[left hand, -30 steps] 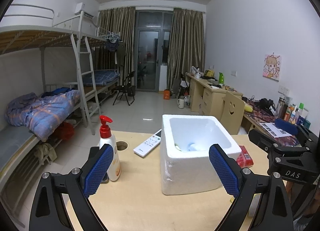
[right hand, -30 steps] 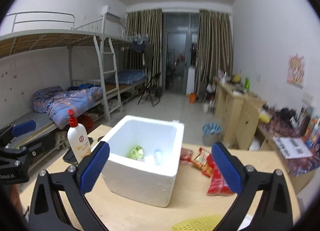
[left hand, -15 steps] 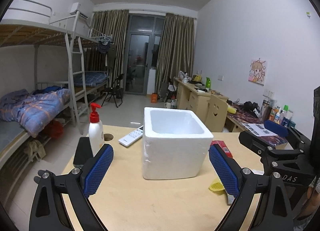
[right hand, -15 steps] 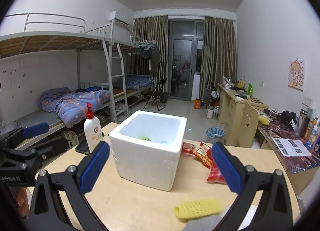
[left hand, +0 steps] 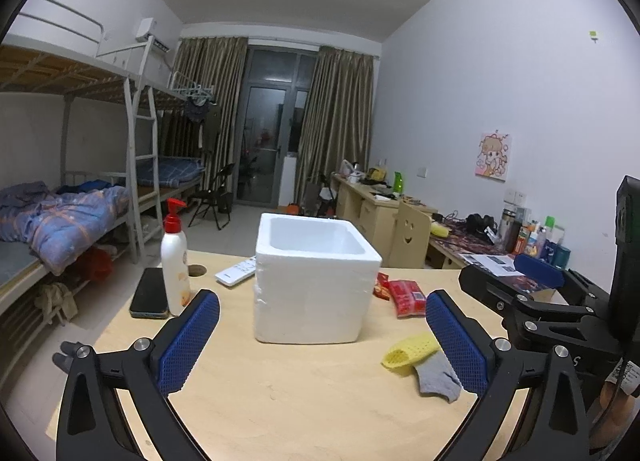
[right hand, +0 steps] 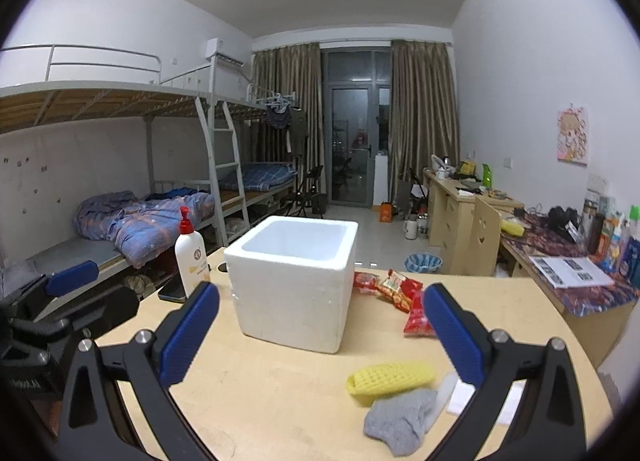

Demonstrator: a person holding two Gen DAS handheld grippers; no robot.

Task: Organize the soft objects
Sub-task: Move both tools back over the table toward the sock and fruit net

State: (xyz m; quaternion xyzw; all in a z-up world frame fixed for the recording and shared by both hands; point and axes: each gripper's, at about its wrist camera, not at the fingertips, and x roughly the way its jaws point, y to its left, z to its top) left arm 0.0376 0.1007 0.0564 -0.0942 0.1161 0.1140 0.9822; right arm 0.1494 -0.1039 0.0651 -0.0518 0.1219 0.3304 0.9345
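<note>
Left gripper (left hand: pixel 322 335): fingers are set wide, having just been opened further; nothing is held between them.
Right gripper (right hand: pixel 320 331): fingers are set wide; nothing is gripped.
Gripper placement: both are held above the near edge of the worktop (left hand: pixel 300 393), side by side and apart, aimed toward the foam box.
Foam box (left hand: pixel 314 279): white, open-topped, stood upright at the middle of the worktop; its contents cannot be seen from either view.
Yellow foam net (right hand: pixel 390 377): laid on the worktop in front of the box, to its right, touching the sock.
Grey sock (right hand: pixel 400 419): laid crumpled at the near right of the worktop, just in front of the net.
White scraps (right hand: pixel 450 393): seen just right of the sock, partly hidden by a finger.
Red snack packets (right hand: pixel 400 295): grouped right of the box.
Pump bottle (left hand: pixel 174 265): stood upright left of the box, a phone (left hand: pixel 150 293) flat beside it.
Remote control (left hand: pixel 236 271): laid behind the box's left corner.
</note>
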